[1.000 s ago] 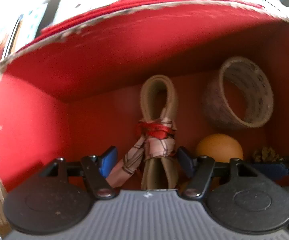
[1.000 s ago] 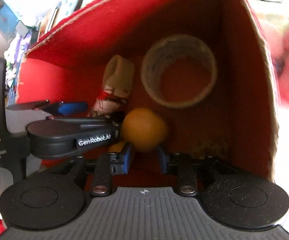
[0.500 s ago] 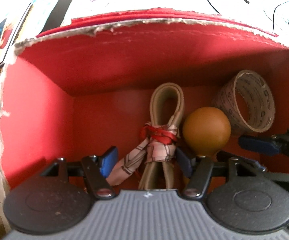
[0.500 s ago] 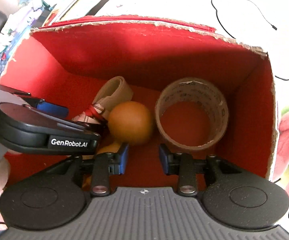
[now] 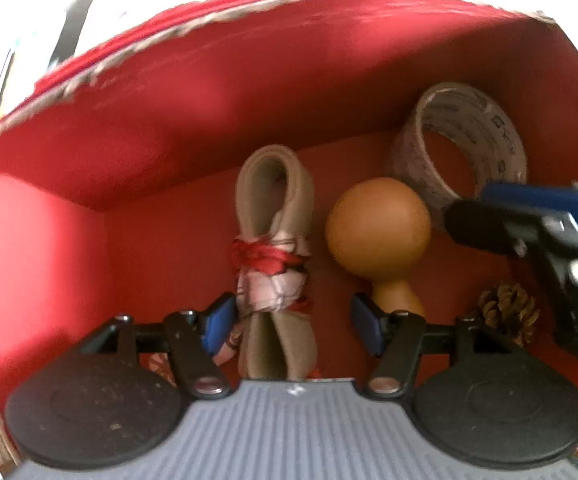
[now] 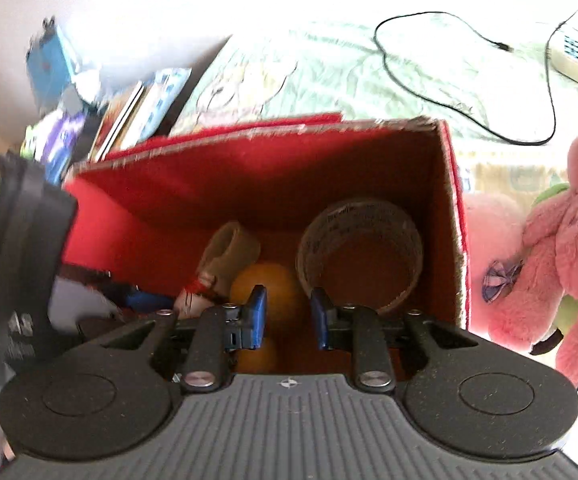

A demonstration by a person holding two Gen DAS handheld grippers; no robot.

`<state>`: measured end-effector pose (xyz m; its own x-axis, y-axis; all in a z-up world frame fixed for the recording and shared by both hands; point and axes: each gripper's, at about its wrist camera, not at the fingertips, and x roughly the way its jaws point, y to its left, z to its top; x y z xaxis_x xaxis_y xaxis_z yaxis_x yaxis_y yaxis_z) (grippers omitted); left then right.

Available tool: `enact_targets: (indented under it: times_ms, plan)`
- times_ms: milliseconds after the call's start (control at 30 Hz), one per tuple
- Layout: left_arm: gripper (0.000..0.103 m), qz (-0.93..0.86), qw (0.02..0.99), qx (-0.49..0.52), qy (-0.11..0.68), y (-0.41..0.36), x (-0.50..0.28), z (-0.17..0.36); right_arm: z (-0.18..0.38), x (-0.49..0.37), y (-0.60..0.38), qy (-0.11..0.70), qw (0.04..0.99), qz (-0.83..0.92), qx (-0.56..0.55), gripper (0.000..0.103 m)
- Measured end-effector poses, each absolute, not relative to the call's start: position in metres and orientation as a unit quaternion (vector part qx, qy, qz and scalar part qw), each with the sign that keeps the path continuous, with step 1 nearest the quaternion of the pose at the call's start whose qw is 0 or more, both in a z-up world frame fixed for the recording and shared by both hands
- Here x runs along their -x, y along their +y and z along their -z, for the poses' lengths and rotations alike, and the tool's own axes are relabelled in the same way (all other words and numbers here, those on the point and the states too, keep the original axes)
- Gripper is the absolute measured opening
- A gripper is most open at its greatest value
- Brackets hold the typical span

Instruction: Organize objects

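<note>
Red cardboard box (image 5: 169, 128): open top, worn pale rim; all task items in view sit on its floor.
Left gripper (image 5: 293, 320): deep inside the box, fingers spread wide, nothing clamped; the belt loop stands between them.
Belt bundle (image 5: 275, 240): tan folded strap, bound at the middle with patterned cloth and red cord; upright against the back wall, left of centre.
Gourd (image 5: 377, 228): orange, round head over a narrow neck; just beside the bundle, on its right, in front of the tape.
Tape roll (image 5: 459, 140): brown, leaning in the right back corner.
Pine cone (image 5: 507, 314): small, on the floor by the right wall.
Right gripper (image 6: 287, 314): above the box rim, fingers narrowly apart, empty; gourd below them, not gripped.
Pink plush toy (image 6: 561, 240): outside the box, to its right, on the bed cover.
Step (judgement): placing done for bundle and gourd; both grippers free.
Next (judgement): lift both clear without knocking the gourd, then fetch the plush.
</note>
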<state>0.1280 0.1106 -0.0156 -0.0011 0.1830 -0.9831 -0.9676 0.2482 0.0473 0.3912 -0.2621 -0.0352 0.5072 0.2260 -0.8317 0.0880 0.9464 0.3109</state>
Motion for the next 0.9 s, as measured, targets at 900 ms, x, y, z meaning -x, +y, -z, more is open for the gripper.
enact_targets:
  times_ms: [900]
  plan:
    - [0.078,-0.494,0.642,0.310,0.498,0.108,-0.136,-0.010,0.031,-0.388,-0.283,0.432,0.871,-0.013,-0.235,0.021]
